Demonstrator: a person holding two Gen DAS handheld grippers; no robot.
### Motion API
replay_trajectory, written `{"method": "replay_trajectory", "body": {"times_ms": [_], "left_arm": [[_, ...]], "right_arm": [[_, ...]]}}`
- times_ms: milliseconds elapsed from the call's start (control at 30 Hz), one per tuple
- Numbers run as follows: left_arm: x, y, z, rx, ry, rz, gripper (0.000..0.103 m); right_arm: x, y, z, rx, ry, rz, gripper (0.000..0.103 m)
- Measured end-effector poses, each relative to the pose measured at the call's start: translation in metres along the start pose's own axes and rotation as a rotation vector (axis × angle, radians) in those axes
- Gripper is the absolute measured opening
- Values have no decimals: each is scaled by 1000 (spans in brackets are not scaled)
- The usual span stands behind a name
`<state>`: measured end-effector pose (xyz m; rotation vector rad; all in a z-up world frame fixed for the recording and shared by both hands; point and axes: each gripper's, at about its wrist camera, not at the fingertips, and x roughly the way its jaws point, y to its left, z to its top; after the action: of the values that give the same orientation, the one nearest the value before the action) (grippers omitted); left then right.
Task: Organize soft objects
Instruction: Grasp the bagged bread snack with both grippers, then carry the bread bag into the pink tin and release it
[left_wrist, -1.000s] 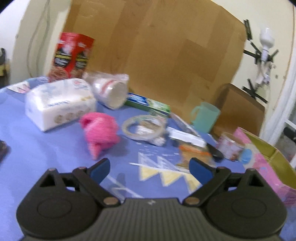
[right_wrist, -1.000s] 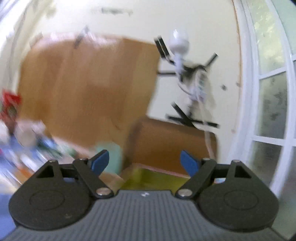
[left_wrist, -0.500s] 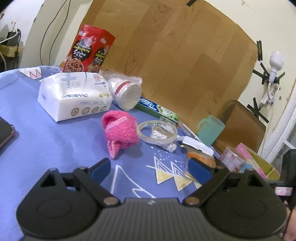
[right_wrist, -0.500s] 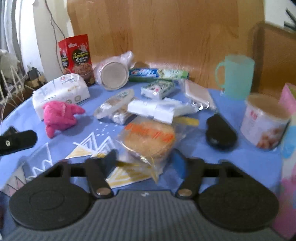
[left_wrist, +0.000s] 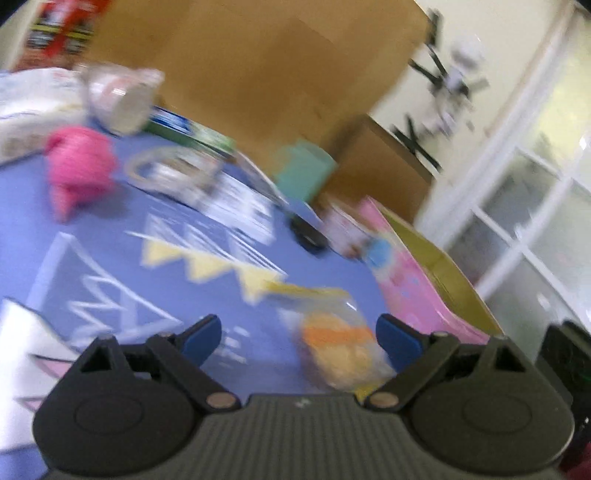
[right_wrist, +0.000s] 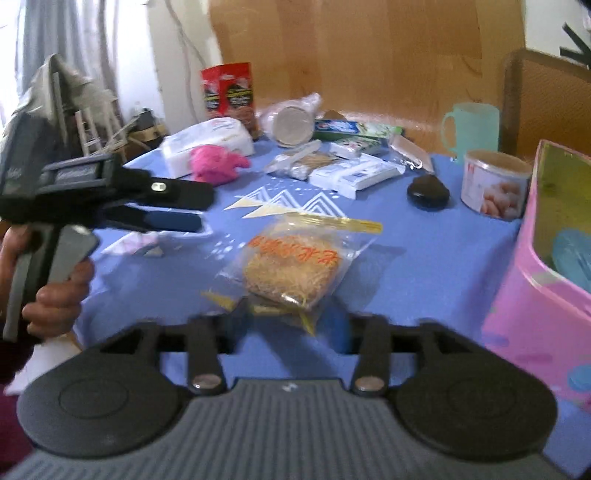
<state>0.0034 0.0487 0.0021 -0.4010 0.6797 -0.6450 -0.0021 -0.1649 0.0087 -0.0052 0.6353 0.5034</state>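
While our right gripper (right_wrist: 291, 317) has just opened its jaws wide around nothing, the noodle bag (right_wrist: 291, 264) lies near on the tabletop (right_wrist: 424, 258), ready to grab; left gripper (left_wrist: 298, 338) waits open, empty.

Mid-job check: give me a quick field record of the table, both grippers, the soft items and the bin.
surface: table under a blue patterned cloth
left gripper: open, nothing between its fingers, held above the cloth
right gripper: jaws have just been opening; nothing gripped, bagged sponge just ahead
bagged sponge: lying flat on the cloth in a clear bag
pink plush toy: beside the white tissue pack
pink bin: at right edge, something blue inside
clutter: green mug, tin can
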Motion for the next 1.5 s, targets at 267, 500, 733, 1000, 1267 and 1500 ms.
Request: {"method": "replay_trajectory", "body": {"times_ms": [267,500,733,1000,1267,1500], "left_arm": [[47,-27,1,55,83,67,62],[38,-76,22,155,32,13,62],[99,-162,46,339,60,-128,65],[189,-235,34,459,130,-225,69],[169,-239,20,547,101,-235,73],[89,-154,27,508,-36,-34,88]], "right_arm": [[38,3,10,-63,3,-21,81],[-5,9,7,-81,-172,-110,63],[-66,-31,1,-18,-285,-320,63],[-104,-99,-25,138,-263,-539,64],[-112,-134,-42,239,-280,-706,65],[-99,-103,-17,208,-345,-541,62]]}}
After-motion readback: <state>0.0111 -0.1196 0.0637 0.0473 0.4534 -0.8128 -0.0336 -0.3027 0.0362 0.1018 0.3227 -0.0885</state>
